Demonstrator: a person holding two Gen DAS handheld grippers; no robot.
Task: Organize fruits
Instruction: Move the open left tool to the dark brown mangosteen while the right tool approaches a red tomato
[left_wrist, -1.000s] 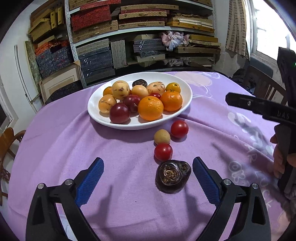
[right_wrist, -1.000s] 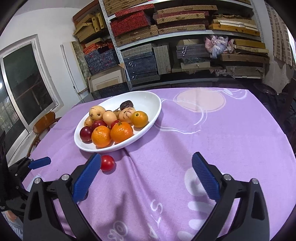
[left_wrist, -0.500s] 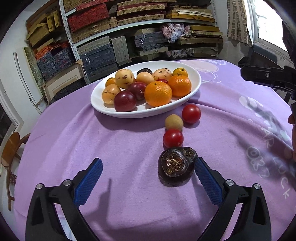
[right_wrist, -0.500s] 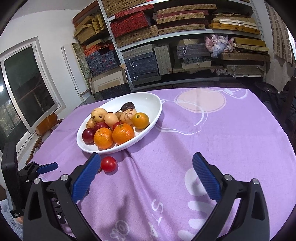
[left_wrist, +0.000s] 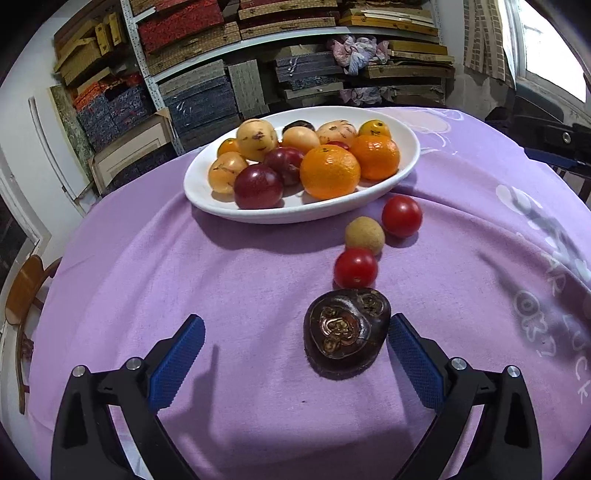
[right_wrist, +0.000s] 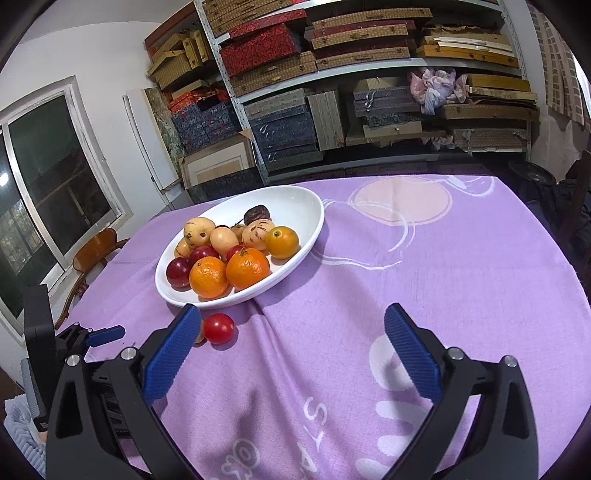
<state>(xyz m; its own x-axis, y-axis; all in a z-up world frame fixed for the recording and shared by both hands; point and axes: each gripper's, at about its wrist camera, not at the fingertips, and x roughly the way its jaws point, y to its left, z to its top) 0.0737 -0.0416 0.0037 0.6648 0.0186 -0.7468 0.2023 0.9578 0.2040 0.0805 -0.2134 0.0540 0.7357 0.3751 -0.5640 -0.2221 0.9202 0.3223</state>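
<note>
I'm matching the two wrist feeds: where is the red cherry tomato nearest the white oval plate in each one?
Left wrist: red cherry tomato right of centre, just below the white oval plate's right end.
Right wrist: the same tomato lower left, below the plate, beside the right gripper's left fingertip.
Shared landmark: the two big oranges in the plate.

matt purple cloth table cover (left_wrist: 229, 280), softly creased | glossy white oval ceramic dish (left_wrist: 207, 192) | shiny smooth red tomatoes (left_wrist: 355, 267) | dimpled satin orange peel (left_wrist: 330, 171) | dark glossy brown knobbly fruit (left_wrist: 347, 332) | ribbed blue rubbery finger pads (left_wrist: 413, 360) on matt black plastic
</note>
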